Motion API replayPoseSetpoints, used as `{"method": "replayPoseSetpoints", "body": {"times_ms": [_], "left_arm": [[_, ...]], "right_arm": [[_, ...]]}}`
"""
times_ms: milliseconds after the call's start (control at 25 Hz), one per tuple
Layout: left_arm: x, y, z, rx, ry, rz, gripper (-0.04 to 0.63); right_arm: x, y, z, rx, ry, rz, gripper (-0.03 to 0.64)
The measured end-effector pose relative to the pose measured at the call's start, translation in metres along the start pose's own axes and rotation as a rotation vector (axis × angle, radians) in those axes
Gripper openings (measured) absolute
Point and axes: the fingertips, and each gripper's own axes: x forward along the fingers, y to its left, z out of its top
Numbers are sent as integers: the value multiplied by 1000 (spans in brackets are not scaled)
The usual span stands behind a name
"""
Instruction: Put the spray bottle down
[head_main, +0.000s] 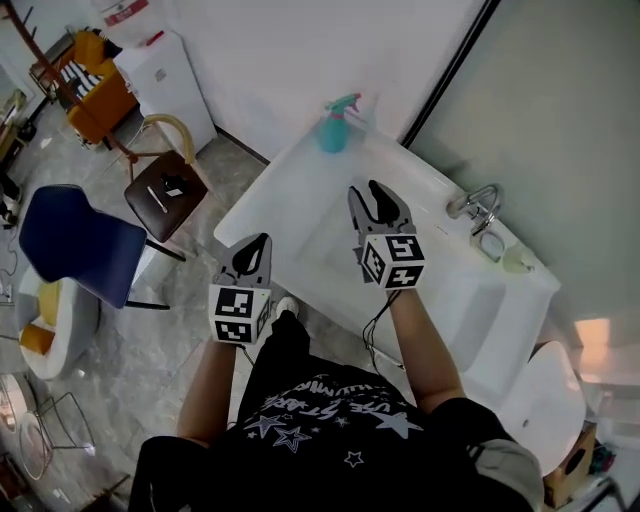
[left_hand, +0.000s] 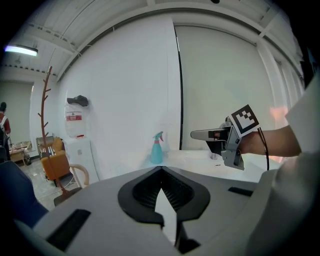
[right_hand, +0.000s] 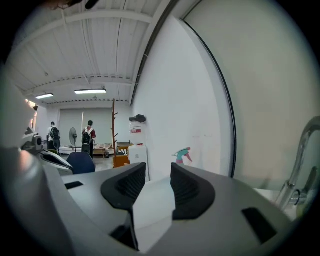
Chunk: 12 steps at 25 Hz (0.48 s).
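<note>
Standing upright at your twelve o'clock, the spray bottle sits on the far corner of the counter, clear of the bowl, so it looks safely down. Your right gripper gapes empty, well back. Your left gripper has its tips together on nothing.

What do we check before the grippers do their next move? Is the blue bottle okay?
1. Spray bottle stands upright on the far corner of the sink: ok.
2. Right gripper has its jaws apart with nothing between them: ok.
3. Left gripper has its jaws together and holds nothing: ok.
4. Both grippers are well clear of the bottle: ok.
5. Bottle's base sits fully on the sink top, not over the edge: cannot tell.
</note>
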Motion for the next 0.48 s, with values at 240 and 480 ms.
{"method": "replayPoseSetpoints", "body": {"times_ms": [240, 480], "left_arm": [[-64, -49, -24, -31, 4, 30, 15], [-126, -94, -42, -38, 11, 72, 15]], "right_arm": [[-74, 18, -16, 6, 11, 37, 106], [-142, 30, -27, 45, -2, 58, 23]]}}
